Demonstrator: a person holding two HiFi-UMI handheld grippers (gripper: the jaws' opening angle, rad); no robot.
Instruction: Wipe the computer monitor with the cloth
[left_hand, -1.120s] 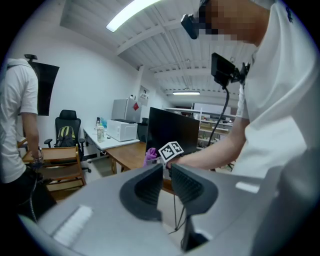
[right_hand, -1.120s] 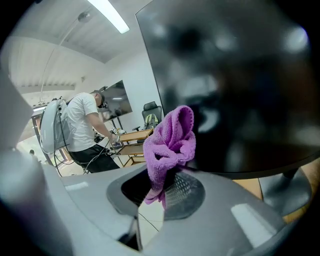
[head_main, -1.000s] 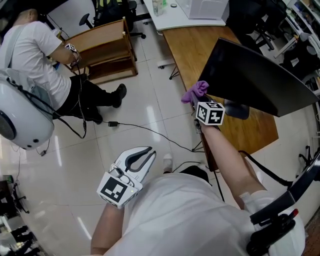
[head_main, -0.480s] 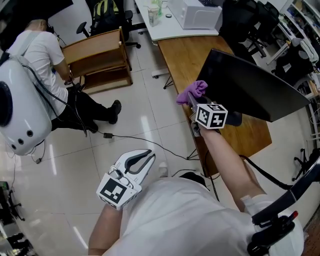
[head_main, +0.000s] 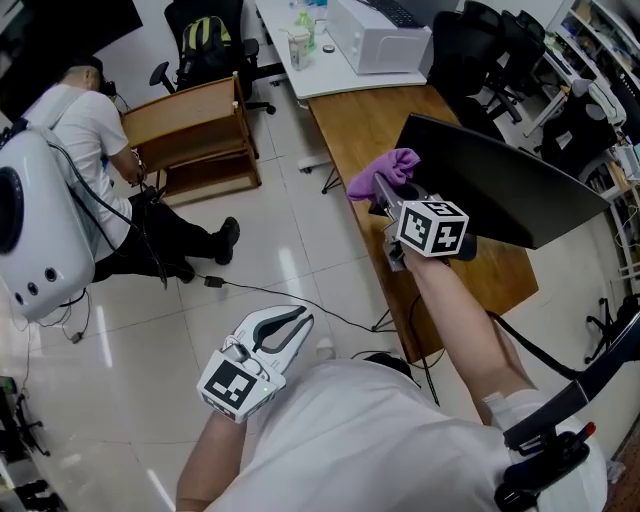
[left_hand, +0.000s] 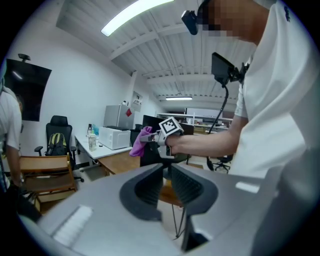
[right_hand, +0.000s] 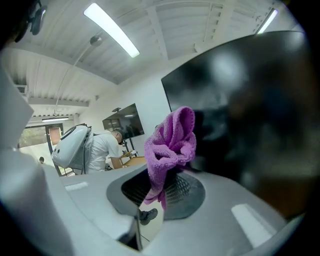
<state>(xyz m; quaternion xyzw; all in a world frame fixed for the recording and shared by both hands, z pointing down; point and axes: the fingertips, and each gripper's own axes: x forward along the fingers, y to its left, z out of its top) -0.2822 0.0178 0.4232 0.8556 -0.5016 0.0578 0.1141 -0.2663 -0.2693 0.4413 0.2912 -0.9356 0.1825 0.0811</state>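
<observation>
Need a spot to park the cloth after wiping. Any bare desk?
Bare wood at the far end of the desk, between the monitor and the white table. Another bare strip at the near end, below the monitor's lower edge. The white table is crowded: a white box and bottles.

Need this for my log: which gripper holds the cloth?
The right gripper: its jaws are shut on the purple cloth, raised near the monitor. The left gripper is shut with nothing in it, held low beside the person.
</observation>
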